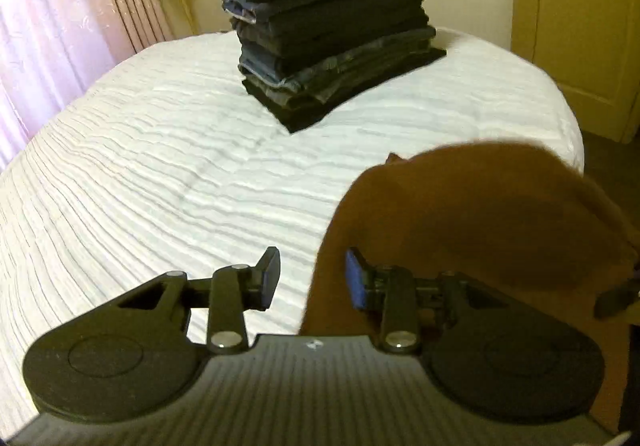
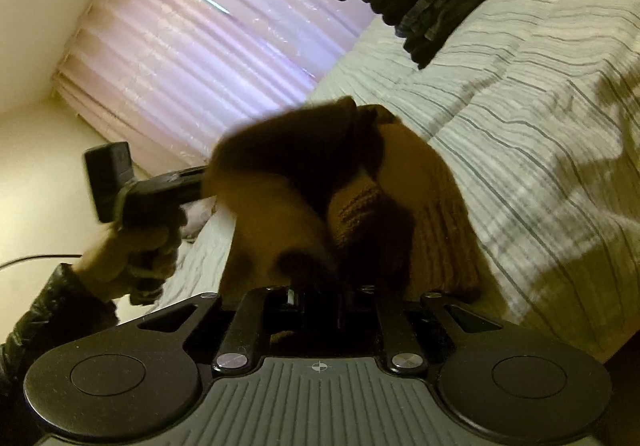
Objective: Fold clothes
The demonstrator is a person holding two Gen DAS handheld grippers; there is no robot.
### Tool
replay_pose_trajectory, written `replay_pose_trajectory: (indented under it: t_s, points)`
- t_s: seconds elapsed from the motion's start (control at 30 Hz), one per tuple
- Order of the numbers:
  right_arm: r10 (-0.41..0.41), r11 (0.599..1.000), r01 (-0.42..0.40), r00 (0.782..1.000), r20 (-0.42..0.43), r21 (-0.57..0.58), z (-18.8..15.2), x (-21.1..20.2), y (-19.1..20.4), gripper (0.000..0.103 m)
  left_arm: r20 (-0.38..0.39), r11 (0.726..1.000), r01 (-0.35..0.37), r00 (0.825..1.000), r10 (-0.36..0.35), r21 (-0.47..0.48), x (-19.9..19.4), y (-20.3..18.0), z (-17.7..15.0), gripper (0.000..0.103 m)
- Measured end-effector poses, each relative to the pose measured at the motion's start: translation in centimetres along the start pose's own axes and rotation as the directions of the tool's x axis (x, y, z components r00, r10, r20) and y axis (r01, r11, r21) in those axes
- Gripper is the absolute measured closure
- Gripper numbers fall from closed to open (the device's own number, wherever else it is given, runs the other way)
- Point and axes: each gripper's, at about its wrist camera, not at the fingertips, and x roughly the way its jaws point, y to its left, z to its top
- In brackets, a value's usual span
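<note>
**Brown sweater gripped above the bed, dark stack beyond**

While the brown knit sweater [image 2: 400,206] hangs bunched just over the near edge of the white ribbed bedspread [image 1: 160,174], the right gripper [image 2: 316,298] has its jaws drawn together on a fold of it, the fabric swallowing the fingertips in the right wrist view. The left gripper [image 1: 312,278] stands with its jaws parted by a clear gap and nothing pinched between them; its blue-padded finger [image 1: 356,278] lies against the sweater's edge, while the other finger sits over bare bedspread. In the right wrist view the person's left hand [image 2: 132,246] grips that tool's handle, on the window side of the sweater. Farther across the bedspread from the sweater, a tall stack of folded dark clothes [image 1: 332,30] rests on the cover, one striped piece near its top. Behind the stack hang pink curtains [image 1: 60,6], and a cream door [image 1: 580,26] stands beside it.
</note>
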Motion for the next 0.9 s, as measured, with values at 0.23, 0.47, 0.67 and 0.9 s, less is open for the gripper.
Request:
replay_pose_trajectory:
  t_s: [0.23, 0.47, 0.67, 0.9]
  points:
    - [0.008, 0.999, -0.007, 1.000, -0.018, 0.054, -0.9, -0.8, -0.5, 0.090, 0.044, 0.995, 0.086, 0.995, -0.088, 0.041, -2.9, -1.6, -0.9, 0.069]
    - [0.006, 0.998, -0.008, 1.000, 0.018, 0.069, -1.4, -1.8, -0.2, 0.090, -0.063, 0.988, 0.101, 0.994, -0.094, 0.117, 3.5, -4.1, 1.9, 0.068]
    - [-0.036, 0.994, 0.035, 0.999, 0.009, 0.104, -1.6, -2.0, -1.3, 0.090, -0.088, 0.994, 0.078, 0.994, -0.071, 0.077, 4.9, -3.7, 2.5, 0.066]
    - [-0.079, 0.996, 0.078, 0.996, 0.036, 0.046, -1.1, -4.2, -0.3, 0.090, -0.001, 0.999, 0.006, 1.000, -0.006, -0.034, -2.8, -0.2, 0.3, 0.066]
